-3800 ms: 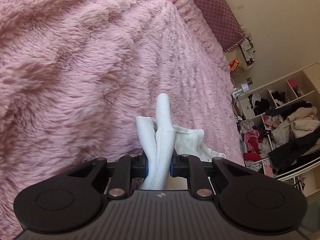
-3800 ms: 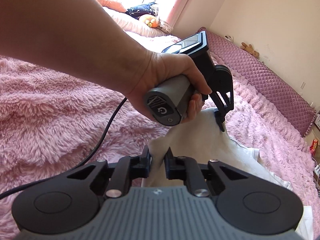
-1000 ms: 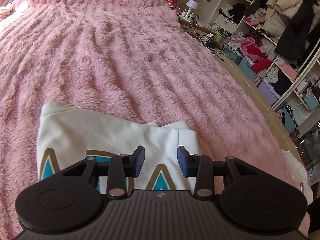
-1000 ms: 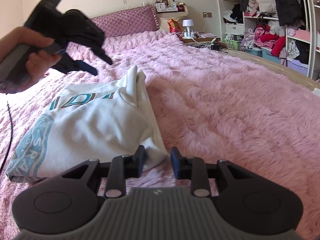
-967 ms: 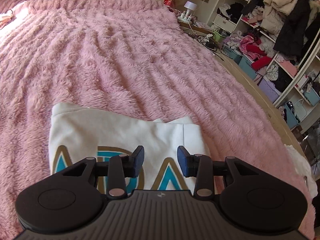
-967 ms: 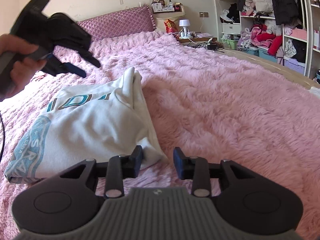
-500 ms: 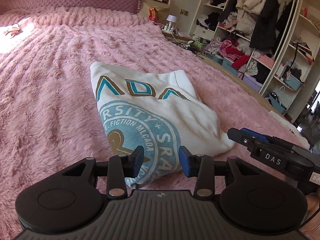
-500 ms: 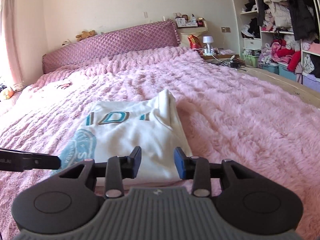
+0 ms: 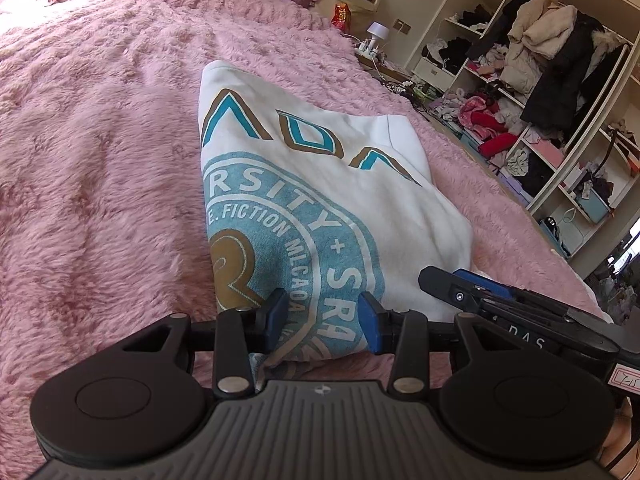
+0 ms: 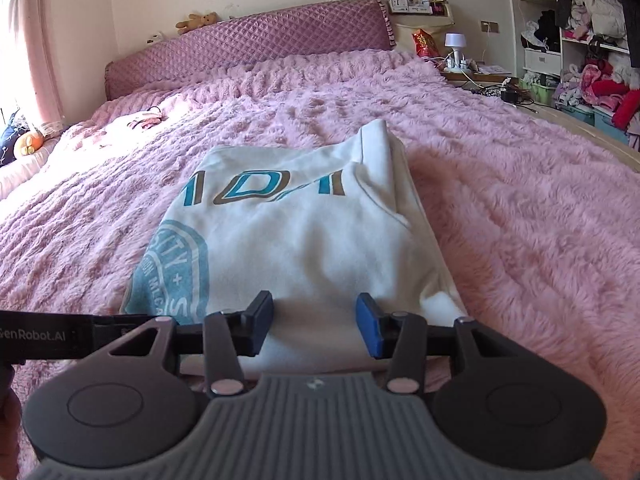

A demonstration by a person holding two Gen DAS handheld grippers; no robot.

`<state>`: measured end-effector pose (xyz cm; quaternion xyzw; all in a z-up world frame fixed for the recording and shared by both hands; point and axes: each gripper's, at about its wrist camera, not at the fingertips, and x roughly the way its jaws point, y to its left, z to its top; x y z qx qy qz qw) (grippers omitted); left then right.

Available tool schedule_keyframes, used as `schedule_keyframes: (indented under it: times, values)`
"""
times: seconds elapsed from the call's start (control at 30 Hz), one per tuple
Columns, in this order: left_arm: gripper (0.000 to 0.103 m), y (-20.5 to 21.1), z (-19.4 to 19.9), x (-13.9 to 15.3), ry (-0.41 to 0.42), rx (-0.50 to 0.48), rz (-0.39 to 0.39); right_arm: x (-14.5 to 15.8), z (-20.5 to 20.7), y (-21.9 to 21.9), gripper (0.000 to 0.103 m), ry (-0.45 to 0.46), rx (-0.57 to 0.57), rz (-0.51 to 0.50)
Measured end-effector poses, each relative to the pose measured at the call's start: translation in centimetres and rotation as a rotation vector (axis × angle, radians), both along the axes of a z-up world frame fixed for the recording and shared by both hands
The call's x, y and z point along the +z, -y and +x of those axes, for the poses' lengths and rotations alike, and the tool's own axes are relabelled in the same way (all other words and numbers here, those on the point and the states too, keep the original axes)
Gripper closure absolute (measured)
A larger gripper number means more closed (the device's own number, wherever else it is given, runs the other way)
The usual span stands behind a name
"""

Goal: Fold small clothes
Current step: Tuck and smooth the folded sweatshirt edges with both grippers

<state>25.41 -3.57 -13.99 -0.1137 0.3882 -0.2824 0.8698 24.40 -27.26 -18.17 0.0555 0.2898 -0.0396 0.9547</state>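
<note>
Shirt (image 10: 320, 248) near hem hidden by jaws

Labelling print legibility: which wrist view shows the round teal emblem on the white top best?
The left wrist view. The round teal emblem fills the middle of the white top, lettering readable, though the left tongs cover its near edge. In the right wrist view the emblem is a foreshortened sliver at the top's left edge, partly hidden.
</note>
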Motion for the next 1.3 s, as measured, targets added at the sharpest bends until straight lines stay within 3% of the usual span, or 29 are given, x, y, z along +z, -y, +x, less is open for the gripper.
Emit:
schedule_keyframes:
  times: [0.1, 0.17, 0.23, 0.33, 0.5, 0.67, 0.73, 0.8, 1.0, 1.17, 1.3]
  values:
    - [0.055, 0.0, -0.6, 1.1, 0.036, 0.007, -0.004, 1.8, -0.6, 0.7, 0.061, 0.092, 0.037, 0.022]
    - [0.055, 0.1, -1.4, 2.0, 0.093, 0.016, -0.018, 3.6, 0.5, 1.4, 0.061, 0.156, 0.037, -0.037]
    - [0.049, 0.6, -1.6, 2.5, 0.137, 0.012, -0.025, 5.1, 3.2, 2.9, 0.061, 0.190, 0.042, -0.033]
    - [0.046, 1.1, -0.9, 1.8, 0.118, 0.010, -0.011, 6.2, 7.8, 4.8, 0.061, 0.215, 0.023, -0.038]
    - [0.046, 1.3, -0.1, 0.3, 0.103, 0.003, -0.011, 6.1, 14.3, 6.4, 0.062, 0.154, 0.029, -0.067]
    - [0.044, 1.0, 0.2, -0.3, 0.089, -0.006, -0.034, 4.4, 18.1, 7.9, 0.069, 0.068, 0.007, 0.002]
    - [0.044, 0.9, 0.2, -0.4, 0.083, -0.008, -0.044, 3.9, 18.9, 8.3, 0.103, 0.045, 0.004, 0.036]
    - [0.044, 0.9, 0.2, -0.4, 0.084, -0.011, -0.045, 3.5, 19.4, 8.4, 0.103, 0.022, 0.024, 0.050]
    - [0.044, 1.1, 0.1, -0.5, 0.086, -0.006, -0.048, 5.4, 19.0, 7.5, 0.103, 0.138, 0.015, -0.038]
    - [0.043, 1.8, 0.0, -0.6, 0.096, -0.005, -0.026, 1.8, 21.8, 7.6, 0.103, -0.002, 0.000, -0.116]
    - [0.034, 2.0, -0.1, -0.7, 0.106, -0.026, -0.011, 0.6, 21.5, 8.7, 0.102, -0.006, -0.020, -0.060]
